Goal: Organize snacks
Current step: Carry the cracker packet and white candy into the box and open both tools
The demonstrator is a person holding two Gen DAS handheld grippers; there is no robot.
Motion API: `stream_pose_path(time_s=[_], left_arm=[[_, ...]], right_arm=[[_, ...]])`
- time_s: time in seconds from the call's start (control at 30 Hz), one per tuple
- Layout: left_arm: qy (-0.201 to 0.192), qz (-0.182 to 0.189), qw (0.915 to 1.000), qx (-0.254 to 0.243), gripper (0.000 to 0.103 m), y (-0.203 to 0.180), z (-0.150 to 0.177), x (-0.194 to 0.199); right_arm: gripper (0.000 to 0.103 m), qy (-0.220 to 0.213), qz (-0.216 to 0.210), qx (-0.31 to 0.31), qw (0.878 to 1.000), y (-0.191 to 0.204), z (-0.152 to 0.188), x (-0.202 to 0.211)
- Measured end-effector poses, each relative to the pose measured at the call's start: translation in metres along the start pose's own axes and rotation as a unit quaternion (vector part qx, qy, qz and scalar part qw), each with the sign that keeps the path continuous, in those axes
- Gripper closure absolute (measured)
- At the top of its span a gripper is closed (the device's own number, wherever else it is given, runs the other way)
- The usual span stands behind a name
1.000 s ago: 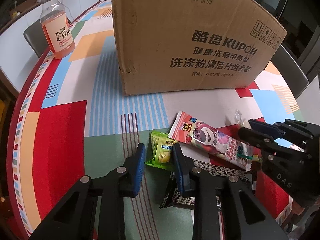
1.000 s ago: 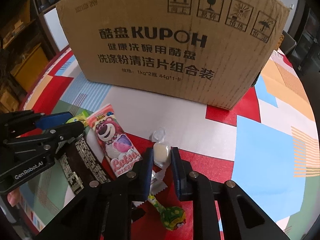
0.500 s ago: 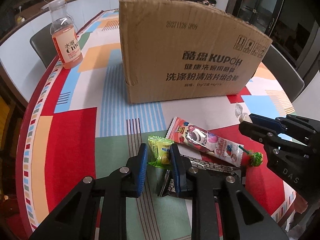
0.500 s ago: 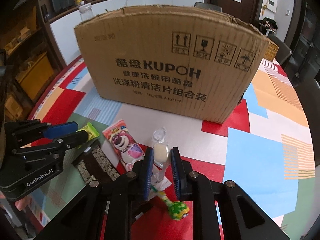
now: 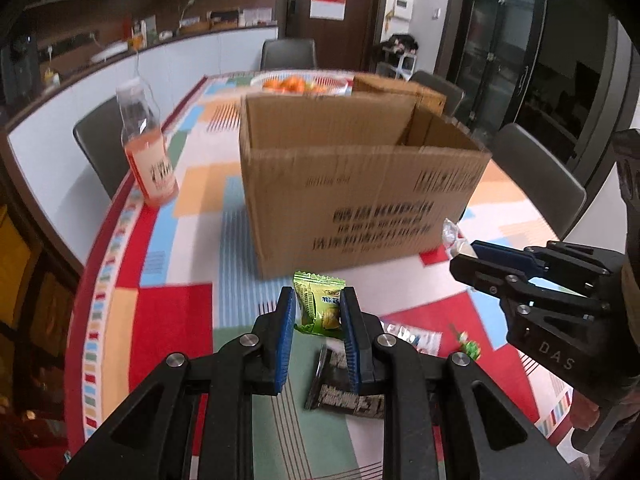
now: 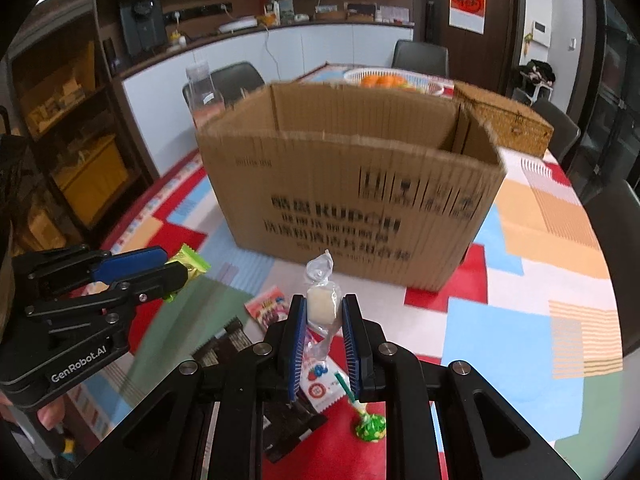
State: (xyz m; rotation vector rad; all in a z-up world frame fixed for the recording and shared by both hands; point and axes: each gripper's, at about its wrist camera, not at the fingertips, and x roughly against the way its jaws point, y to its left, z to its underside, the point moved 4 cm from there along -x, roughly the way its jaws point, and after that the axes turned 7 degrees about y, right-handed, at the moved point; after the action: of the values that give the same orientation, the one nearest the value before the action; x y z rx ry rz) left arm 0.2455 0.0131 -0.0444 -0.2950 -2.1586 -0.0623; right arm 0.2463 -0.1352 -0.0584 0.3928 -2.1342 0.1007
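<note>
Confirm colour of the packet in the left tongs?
Green-yellow packet, clearest in the left wrist view.

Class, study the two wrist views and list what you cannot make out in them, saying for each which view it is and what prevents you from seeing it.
1. Floor of the cardboard box, both views: its front wall hides any contents.
2. Box lettering, both views: motion blur.
3. Dark packet, right wrist view: the right gripper covers part of it.
4. Bottle, right wrist view: the box hides its lower part.
5. Lollipop, left wrist view: too small and blurred.
</note>
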Motion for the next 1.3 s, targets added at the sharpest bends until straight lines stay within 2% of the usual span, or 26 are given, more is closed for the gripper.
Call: stream_pose_path(time_s=[0.33, 0.67, 1.0, 1.3], left_arm=[[-0.056, -0.004, 0.9983, -0.014, 0.08, -0.008, -0.037, 0.032], [-0.092, -0.017, 0.9955, -0.019, 0.08, -0.009, -0.071, 0.046], [-0.098, -0.015, 0.9949, -0.018, 0.08, -0.006, -0.105, 0.035], [-0.083, -0.011, 0.9962, -0.026, 0.079, -0.01, -0.135, 0.012]], right_arm=[[0.084, -0.058, -0.001, -0.012, 0.998, -0.011, -0.032, 0.035], [0.084, -0.103, 0.005, -0.021, 0.994, -0.021, -0.067, 0.051], [0.084, -0.103, 0.013, -0.022, 0.994, -0.031, -0.095, 0.038], [0.084, -0.094, 0.017, -0.031, 0.995, -0.041, -0.112, 0.024]])
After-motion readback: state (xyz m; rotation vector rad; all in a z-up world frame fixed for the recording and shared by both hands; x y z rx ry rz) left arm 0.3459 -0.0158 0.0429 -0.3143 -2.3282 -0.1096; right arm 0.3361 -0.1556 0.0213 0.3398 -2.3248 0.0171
